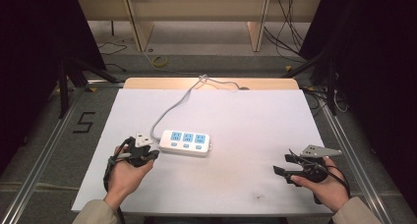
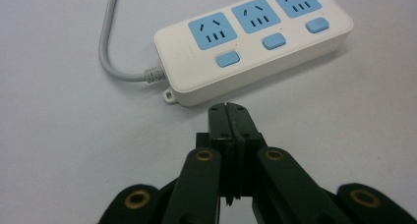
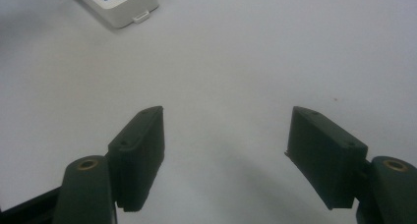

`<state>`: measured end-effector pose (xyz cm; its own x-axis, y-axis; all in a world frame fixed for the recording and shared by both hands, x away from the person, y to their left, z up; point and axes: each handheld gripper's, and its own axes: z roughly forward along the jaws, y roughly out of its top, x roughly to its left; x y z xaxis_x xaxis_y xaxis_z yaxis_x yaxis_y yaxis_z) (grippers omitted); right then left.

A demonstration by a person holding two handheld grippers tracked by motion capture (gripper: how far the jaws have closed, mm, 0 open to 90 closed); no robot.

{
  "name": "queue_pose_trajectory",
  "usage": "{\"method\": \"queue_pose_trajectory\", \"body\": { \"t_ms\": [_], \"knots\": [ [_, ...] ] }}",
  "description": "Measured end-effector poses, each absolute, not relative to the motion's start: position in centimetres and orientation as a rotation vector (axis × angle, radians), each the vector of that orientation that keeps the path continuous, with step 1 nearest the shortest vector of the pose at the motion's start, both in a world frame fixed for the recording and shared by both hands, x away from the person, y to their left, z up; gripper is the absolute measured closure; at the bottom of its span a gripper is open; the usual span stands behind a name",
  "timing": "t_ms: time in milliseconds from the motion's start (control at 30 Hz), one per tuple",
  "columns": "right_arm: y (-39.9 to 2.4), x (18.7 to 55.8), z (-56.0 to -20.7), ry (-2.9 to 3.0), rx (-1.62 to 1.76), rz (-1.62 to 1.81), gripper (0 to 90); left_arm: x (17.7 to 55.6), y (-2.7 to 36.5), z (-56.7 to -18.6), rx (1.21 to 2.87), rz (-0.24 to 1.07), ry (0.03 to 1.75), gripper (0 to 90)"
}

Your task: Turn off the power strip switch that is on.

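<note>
My left gripper (image 2: pixel 229 108) is closed and empty, right gripper (image 3: pixel 226 135) gapes open. That white plastic three-socket power strip (image 2: pixel 255 42) looks light, rigid, slippery; I'd pinch its long sides.

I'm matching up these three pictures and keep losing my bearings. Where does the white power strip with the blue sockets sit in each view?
High view: the power strip lies on the white sheet, left of centre, just right of the left tongs.
Left gripper view: it fills the upper middle, just beyond the shut tongs.
Right gripper view: one end of it shows at the top left edge.
Shared landmark: the small mounting tab at the strip's end.
</note>
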<state>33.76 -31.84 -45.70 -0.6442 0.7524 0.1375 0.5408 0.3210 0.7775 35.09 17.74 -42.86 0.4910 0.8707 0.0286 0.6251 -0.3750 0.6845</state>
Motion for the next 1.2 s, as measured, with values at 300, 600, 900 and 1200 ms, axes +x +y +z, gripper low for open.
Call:
{"method": "queue_pose_trajectory", "body": {
  "t_ms": [300, 600, 900, 1200],
  "knots": [
    [-31.8, 33.7, -45.7, 2.339, 1.171, 1.225, 30.8, 35.9, 17.2, -42.6, 2.155, 0.529, 1.214, 89.8],
    [-31.8, 33.7, -45.7, 2.345, 1.168, 1.222, 30.8, 36.5, 16.8, -42.4, 2.171, 0.530, 1.212, 89.8],
    [-31.7, 33.7, -45.7, 2.348, 1.166, 1.222, 30.7, 37.1, 16.4, -42.3, 2.191, 0.539, 1.206, 89.8],
    [-31.7, 33.8, -45.7, 2.348, 1.168, 1.221, 30.7, 37.6, 15.9, -42.2, 2.203, 0.535, 1.205, 89.9]
  ]
}}
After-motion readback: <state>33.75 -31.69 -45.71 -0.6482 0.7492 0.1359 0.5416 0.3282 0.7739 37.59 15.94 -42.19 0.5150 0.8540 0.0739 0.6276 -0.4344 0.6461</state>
